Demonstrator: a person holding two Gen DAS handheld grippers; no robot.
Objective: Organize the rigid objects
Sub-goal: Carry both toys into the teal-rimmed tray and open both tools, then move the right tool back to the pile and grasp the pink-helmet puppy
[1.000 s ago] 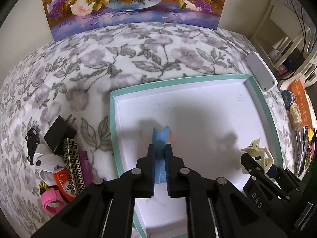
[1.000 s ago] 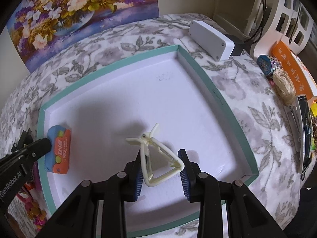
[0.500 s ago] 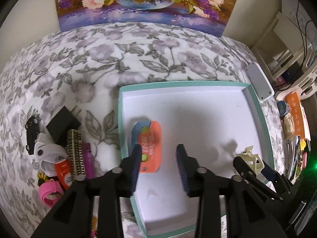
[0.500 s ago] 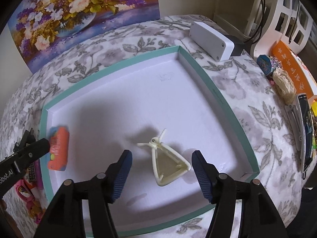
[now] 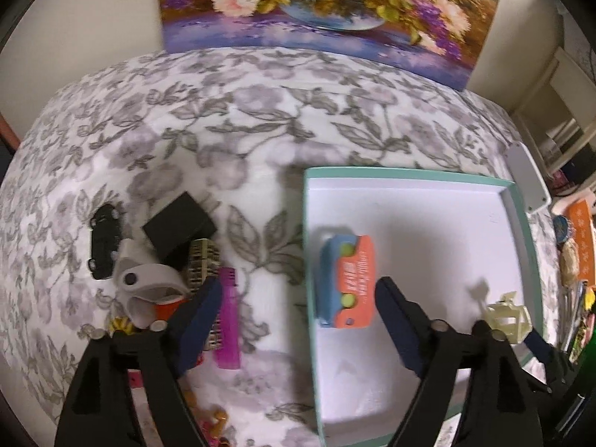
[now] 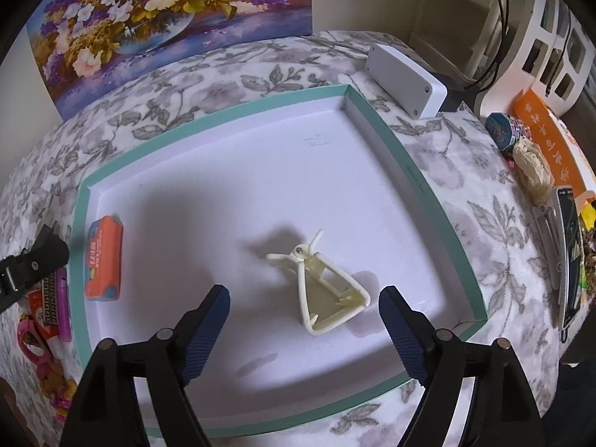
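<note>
A white tray with a teal rim (image 5: 309, 223) (image 6: 421, 171) lies on the flowered cloth. An orange and blue box (image 5: 348, 281) (image 6: 103, 257) lies flat at the tray's left side. A cream hair claw clip (image 6: 327, 290) (image 5: 508, 314) lies near the tray's right front. My left gripper (image 5: 298, 324) is open and empty, above the tray's left rim, just short of the box. My right gripper (image 6: 303, 331) is open and empty, just short of the clip. A pile of small objects lies left of the tray: a black toy car (image 5: 104, 240), a black charger (image 5: 178, 225), a patterned lighter (image 5: 201, 260), a purple lighter (image 5: 229, 316).
A white rectangular box (image 6: 406, 78) stands beyond the tray's far right corner. More items lie at the right table edge: an orange packet (image 6: 551, 138), a small tin (image 6: 503, 130), a metal hair clip (image 6: 547, 238). A flower painting (image 5: 327, 3) leans at the back.
Both grippers opened and drew back. The left let go of the orange and blue box, which now lies flat; the right let go of the clip. The left gripper shifted left.
</note>
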